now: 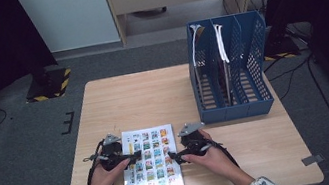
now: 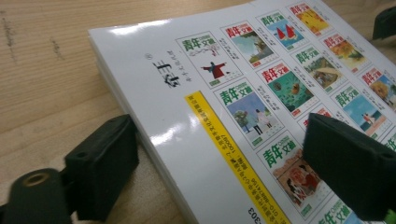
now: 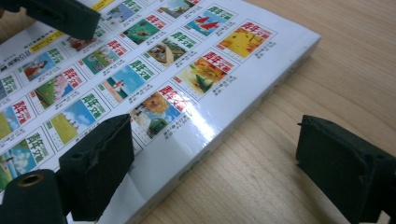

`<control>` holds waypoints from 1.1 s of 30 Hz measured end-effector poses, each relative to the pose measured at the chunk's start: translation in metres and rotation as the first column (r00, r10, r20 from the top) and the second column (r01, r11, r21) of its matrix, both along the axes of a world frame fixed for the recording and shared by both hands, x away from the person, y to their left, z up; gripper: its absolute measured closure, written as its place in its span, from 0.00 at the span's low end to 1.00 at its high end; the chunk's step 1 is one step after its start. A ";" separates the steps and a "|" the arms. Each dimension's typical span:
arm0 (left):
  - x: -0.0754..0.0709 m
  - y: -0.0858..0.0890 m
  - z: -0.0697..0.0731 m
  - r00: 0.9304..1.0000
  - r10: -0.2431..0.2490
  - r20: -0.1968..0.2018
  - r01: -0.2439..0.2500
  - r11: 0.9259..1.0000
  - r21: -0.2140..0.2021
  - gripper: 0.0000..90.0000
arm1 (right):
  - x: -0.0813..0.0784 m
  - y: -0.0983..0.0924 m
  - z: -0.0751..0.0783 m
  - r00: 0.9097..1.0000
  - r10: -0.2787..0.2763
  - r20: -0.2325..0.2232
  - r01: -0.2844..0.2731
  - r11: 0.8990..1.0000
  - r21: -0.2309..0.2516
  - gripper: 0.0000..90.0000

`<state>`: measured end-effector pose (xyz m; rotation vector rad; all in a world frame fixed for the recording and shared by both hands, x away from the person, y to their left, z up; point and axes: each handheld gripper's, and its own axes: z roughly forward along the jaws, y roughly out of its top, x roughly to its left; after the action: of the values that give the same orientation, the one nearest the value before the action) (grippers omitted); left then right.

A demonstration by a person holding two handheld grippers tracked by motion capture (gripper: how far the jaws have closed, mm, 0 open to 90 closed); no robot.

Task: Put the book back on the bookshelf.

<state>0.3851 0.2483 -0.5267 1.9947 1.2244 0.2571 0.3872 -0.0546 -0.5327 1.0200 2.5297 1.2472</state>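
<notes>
A thick magazine with a white cover and a grid of small colourful pictures lies flat near the table's front edge. My left gripper sits at its left edge. In the left gripper view the magazine runs between the parted jaws of the left gripper, one pad beside the page edge on the wood and the other over the cover. My right gripper is at the right edge. The right gripper is open, one pad above the magazine and the other over bare wood.
A blue file holder with several slots stands at the table's back right, with thin books upright in its left slots. The wooden table is bare between it and the magazine. Grey carpet and cables surround the table.
</notes>
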 end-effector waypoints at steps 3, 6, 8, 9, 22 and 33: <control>0.002 -0.001 -0.002 1.000 -0.019 0.007 0.019 1.000 -0.015 0.17 | 0.000 0.003 -0.003 1.000 0.023 -0.014 -0.022 0.999 0.028 0.14; 0.002 -0.002 -0.001 1.000 -0.018 0.007 0.018 1.000 -0.023 0.20 | 0.000 0.007 -0.005 0.999 0.027 -0.029 -0.026 0.999 0.045 0.12; 0.002 -0.001 -0.001 1.000 -0.016 0.010 0.017 1.000 -0.023 0.22 | 0.000 0.008 -0.004 0.999 0.025 -0.033 -0.024 0.999 0.038 0.12; 0.002 -0.001 0.000 1.000 -0.010 0.010 0.011 1.000 -0.022 0.23 | 0.000 0.007 -0.004 0.999 0.024 -0.034 -0.023 0.999 0.041 0.12; -0.006 -0.005 0.009 0.999 -0.033 0.021 0.035 0.997 -0.064 0.32 | 0.000 0.007 -0.005 0.999 0.025 -0.033 -0.023 0.999 0.044 0.12; -0.006 -0.011 0.014 0.997 -0.075 0.028 0.078 0.992 -0.098 0.40 | 0.000 0.007 -0.005 0.999 0.026 -0.033 -0.025 0.999 0.044 0.12</control>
<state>0.3796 0.2370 -0.5130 1.9428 1.1212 0.1787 0.3875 -0.0475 -0.5374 1.0296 2.5588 1.3089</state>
